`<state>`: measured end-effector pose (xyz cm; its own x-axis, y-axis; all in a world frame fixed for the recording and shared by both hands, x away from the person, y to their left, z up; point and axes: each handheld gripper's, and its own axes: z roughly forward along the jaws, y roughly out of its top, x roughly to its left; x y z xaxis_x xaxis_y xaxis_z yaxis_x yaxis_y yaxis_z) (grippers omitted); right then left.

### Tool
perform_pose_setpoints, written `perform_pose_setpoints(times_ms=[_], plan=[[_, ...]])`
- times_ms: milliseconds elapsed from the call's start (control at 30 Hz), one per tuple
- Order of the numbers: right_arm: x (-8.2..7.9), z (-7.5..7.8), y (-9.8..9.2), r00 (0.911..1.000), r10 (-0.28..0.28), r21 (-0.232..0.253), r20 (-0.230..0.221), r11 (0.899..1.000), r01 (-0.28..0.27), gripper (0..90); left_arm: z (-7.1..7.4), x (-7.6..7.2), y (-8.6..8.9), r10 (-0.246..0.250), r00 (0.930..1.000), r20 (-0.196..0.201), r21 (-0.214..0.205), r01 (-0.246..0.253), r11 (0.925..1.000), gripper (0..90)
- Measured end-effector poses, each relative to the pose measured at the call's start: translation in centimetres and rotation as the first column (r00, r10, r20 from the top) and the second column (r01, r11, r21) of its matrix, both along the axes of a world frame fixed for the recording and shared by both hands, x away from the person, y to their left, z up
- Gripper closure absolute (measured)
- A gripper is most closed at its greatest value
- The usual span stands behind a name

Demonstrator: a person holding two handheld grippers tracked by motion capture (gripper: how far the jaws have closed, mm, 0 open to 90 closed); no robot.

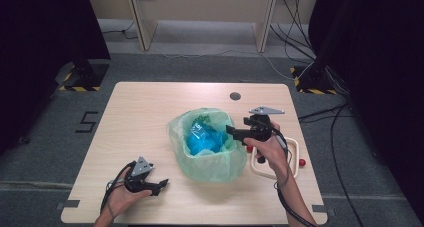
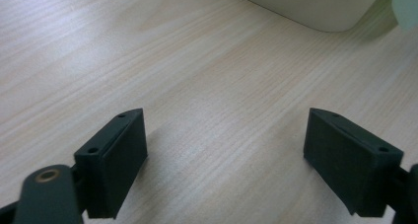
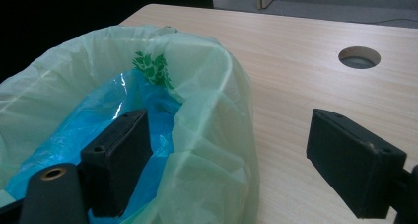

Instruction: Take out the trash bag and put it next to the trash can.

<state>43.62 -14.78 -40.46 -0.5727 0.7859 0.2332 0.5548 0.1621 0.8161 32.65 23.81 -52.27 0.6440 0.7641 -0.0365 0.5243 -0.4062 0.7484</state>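
At the middle of the surface (image 1: 150,112), slightly toward its right half, a bin lined with a pale green bag (image 1: 207,146) is seen standing upright, its mouth open upward. Crumpled blue plastic (image 1: 204,141) is noted inside the liner, and a green leaf print (image 3: 152,66) is visible on the inner wall of the bag. The liner is folded outward over the rim all around.

The left half of the surface is bare wood, and a wide strip is left free between the bin and the far edge, where a round cable hole (image 1: 235,96) is set. To the right of the bin, a white frame with red knobs (image 1: 292,163) is found lying near the right edge, leaving little room there.

The right gripper (image 1: 231,130) is held level at the bin's right rim. Its jaws are spread wide, with one jaw over the bag's opening and the other outside over bare wood; nothing is pinched, and whether the rim is touched cannot be told.

The left gripper (image 1: 161,185) is held low near the front edge, well apart from the bin and to its left. Its jaws are spread wide, and only bare surface is seen between them.
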Motion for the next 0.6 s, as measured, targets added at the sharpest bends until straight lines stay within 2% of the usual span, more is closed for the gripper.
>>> perform_pose_setpoints(times_ms=[100,200,300,467,600], plan=[[0.1,-0.1,0.0,1.0,-0.003,-0.001,-0.001,1.0,0.003,17.1,0.2,-0.2,-0.1,0.008,0.9998,-0.017,-0.028,-0.009,0.9996,15.4],[0.1,-0.2,0.0,1.0,-0.003,-0.011,-0.004,1.0,0.003,16.6,0.8,-0.6,-0.7,0.001,1.0,0.01,-0.04,-0.001,0.9992,15.4],[0.0,-0.3,0.0,1.0,-0.006,-0.015,-0.004,1.0,0.006,16.2,1.6,-1.0,-1.2,0.002,0.9996,0.029,-0.098,0.001,0.9952,15.4],[0.2,-0.3,0.0,0.9999,-0.012,-0.024,-0.004,1.0,0.012,16.0,3.3,-1.8,-2.6,-0.017,0.9975,0.069,-0.205,0.031,0.9783,15.3],[0.3,-0.2,0.2,1.0,-0.007,-0.02,-0.006,1.0,0.006,16.0,4.4,-2.2,-3.9,-0.034,0.9937,0.107,-0.275,0.062,0.9594,15.1]])
